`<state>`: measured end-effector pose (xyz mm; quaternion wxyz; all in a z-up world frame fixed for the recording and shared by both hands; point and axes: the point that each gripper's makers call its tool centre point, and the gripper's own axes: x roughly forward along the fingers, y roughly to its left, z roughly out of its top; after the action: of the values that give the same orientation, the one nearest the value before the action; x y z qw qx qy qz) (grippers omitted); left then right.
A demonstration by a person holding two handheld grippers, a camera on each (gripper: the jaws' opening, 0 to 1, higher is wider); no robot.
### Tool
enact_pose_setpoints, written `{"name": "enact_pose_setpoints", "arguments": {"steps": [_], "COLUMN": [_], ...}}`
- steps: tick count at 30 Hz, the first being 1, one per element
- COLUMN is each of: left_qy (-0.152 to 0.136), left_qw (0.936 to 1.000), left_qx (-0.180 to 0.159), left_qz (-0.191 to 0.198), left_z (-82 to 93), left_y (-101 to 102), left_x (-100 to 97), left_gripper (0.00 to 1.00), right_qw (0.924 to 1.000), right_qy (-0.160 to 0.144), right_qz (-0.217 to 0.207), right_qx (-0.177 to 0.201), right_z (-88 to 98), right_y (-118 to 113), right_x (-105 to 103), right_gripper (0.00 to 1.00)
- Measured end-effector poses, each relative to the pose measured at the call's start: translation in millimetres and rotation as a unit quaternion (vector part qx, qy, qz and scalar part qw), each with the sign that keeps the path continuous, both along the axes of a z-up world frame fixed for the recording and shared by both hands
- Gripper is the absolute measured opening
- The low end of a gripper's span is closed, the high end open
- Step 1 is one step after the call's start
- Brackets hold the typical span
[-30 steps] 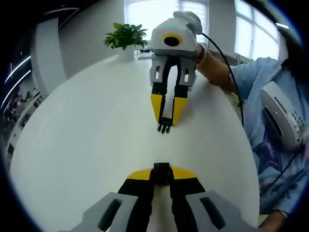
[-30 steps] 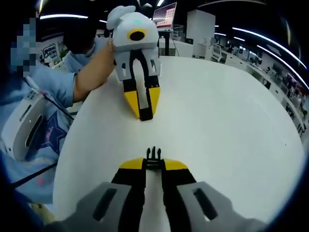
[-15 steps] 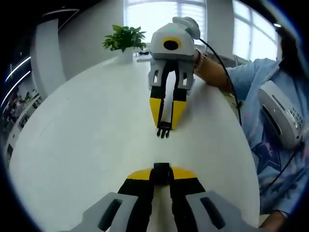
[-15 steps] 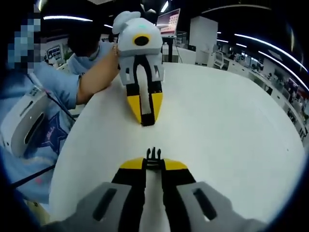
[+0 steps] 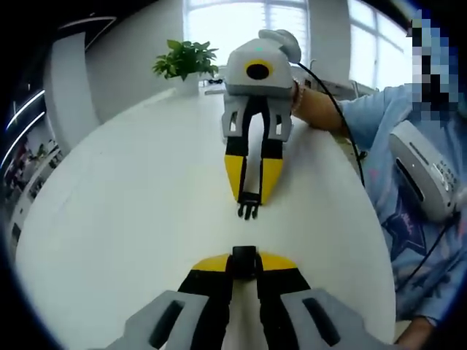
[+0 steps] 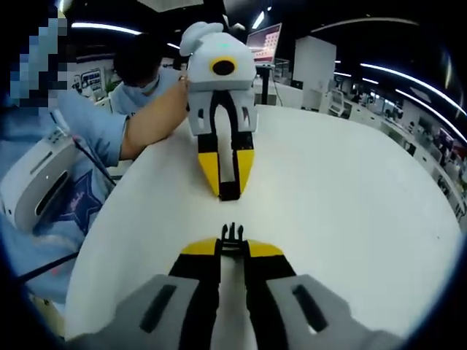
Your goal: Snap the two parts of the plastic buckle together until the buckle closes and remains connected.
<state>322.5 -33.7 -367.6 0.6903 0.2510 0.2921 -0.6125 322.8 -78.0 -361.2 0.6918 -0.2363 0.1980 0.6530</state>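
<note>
In the left gripper view my left gripper is shut on the black socket half of the buckle, just above the white table. Facing it, the right gripper is shut on the pronged half, prongs pointing at the socket across a short gap. In the right gripper view the right gripper pinches the pronged half. The left gripper comes down from the top there, with the socket half between its yellow tips. The two halves are lined up and apart.
A potted plant stands at the table's far edge. A person in a blue shirt sits at the table's side, wearing a white device, with a forearm over the table. A monitor stands behind.
The two grippers have come closer together, so the gap between the pronged half and the socket half has narrowed. Both remain shut on their parts.
</note>
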Motion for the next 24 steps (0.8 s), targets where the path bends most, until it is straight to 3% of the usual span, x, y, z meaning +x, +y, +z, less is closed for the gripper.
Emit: {"name": "enact_pose_setpoints", "arguments": {"steps": [10,24], "left_qy": [-0.002,0.002], "left_qw": [0.9999,0.9999], "left_qx": [-0.008,0.008], "left_qz": [-0.007,0.014], "left_z": [1.9,-0.9], "left_y": [-5.2,-4.1], "left_x": [-0.3,1.4], "left_gripper": [0.12,0.12], "right_qw": [0.9997,0.9992], "right_qy": [0.006,0.015], "right_qz": [-0.013,-0.02], "right_qx": [0.018,0.032], "right_z": [-1.0,-2.0], "right_y": [16.2,24.5], "right_x": [5.3,14.4], "right_gripper": [0.12,0.12]}}
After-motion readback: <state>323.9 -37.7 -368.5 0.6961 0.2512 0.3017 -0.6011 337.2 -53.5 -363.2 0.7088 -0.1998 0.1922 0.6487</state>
